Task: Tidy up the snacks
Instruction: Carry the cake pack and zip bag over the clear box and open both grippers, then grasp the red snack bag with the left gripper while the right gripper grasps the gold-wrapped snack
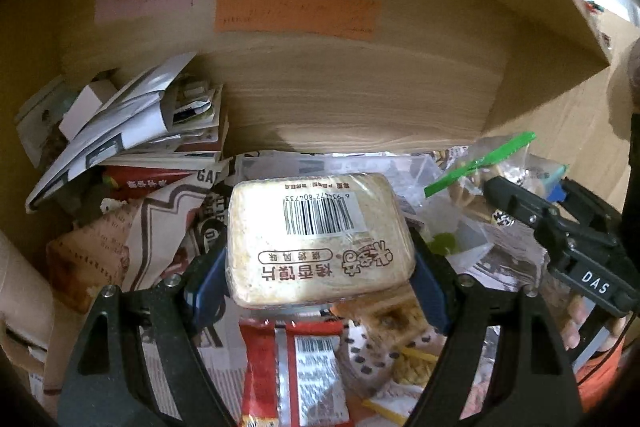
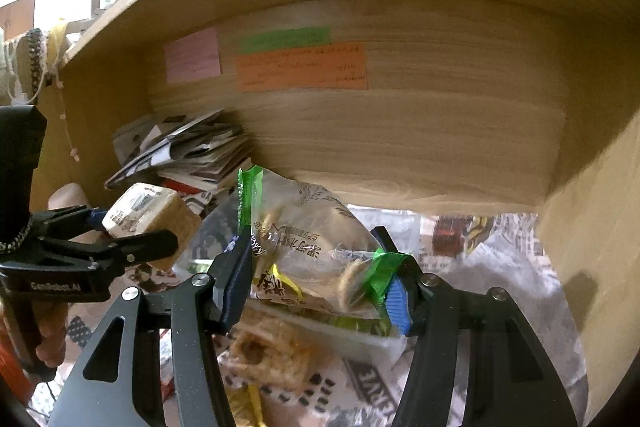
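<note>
My left gripper (image 1: pixel 320 267) is shut on a wrapped pack of toasted bread slices (image 1: pixel 316 239), barcode side up, held above a pile of snacks. The pack also shows at the left of the right wrist view (image 2: pixel 148 219), held in the left gripper (image 2: pixel 132 227). My right gripper (image 2: pixel 316 279) is shut on a clear snack bag with green ends (image 2: pixel 312 251), held over the pile. In the left wrist view that bag (image 1: pixel 480 171) and the right gripper (image 1: pixel 532 203) sit at the right.
I am inside a wooden cubby with a back wall (image 2: pixel 400 131) carrying pink, green and orange notes (image 2: pixel 300 67). A stack of papers and booklets (image 1: pixel 132 123) lies at back left. Loose snack packets (image 1: pixel 296 367) lie on newspaper (image 2: pixel 500 267) on the floor. Cardboard wall (image 2: pixel 592 227) at right.
</note>
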A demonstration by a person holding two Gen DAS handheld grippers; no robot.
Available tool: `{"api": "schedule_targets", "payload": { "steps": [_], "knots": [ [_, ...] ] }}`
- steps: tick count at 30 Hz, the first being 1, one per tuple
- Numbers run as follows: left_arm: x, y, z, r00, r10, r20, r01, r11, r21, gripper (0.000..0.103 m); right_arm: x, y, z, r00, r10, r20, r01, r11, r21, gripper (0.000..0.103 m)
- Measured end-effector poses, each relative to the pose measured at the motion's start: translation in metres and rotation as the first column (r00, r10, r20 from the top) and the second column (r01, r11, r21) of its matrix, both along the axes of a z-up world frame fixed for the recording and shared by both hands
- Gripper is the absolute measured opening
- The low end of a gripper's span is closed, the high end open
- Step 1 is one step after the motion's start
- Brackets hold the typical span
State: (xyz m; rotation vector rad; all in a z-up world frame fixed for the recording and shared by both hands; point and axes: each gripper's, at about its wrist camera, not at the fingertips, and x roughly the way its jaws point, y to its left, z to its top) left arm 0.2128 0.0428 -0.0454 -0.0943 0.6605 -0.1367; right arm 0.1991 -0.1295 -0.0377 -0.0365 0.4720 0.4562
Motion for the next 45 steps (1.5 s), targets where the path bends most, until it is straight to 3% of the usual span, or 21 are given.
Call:
{"api": "schedule_targets", "payload": {
  "steps": [16, 26, 35, 45],
  "knots": [
    [0.075, 0.005, -0.033, 0.996, -0.001, -0.095, 0.003, 1.0, 0.018, 0.08, 0.084, 0.034, -0.031, 0.991, 0.011, -0.137, -0.027, 0.993, -0.114, 0.053],
    [0.097, -0.004, -0.047, 0.988, -0.018, -0.155, 0.022, 1.0, 0.022, 0.081, 0.111, 0.038, -0.044, 0.976, -0.005, -0.217, -0.022, 0.993, -0.119, 0.055],
    [0.086, -0.002, -0.036, 0.994, -0.011, -0.105, 0.013, 1.0, 0.012, 0.083, 0.094, 0.036, -0.032, 0.987, -0.01, -0.161, -0.011, 0.992, -0.126, 0.067],
    [0.023, -0.001, -0.004, 1.0, -0.003, -0.003, 0.003, 0.998, 0.058, 0.092, 0.046, 0.023, -0.009, 0.994, 0.013, -0.109, -0.023, 0.996, -0.085, 0.071]
  ]
}}
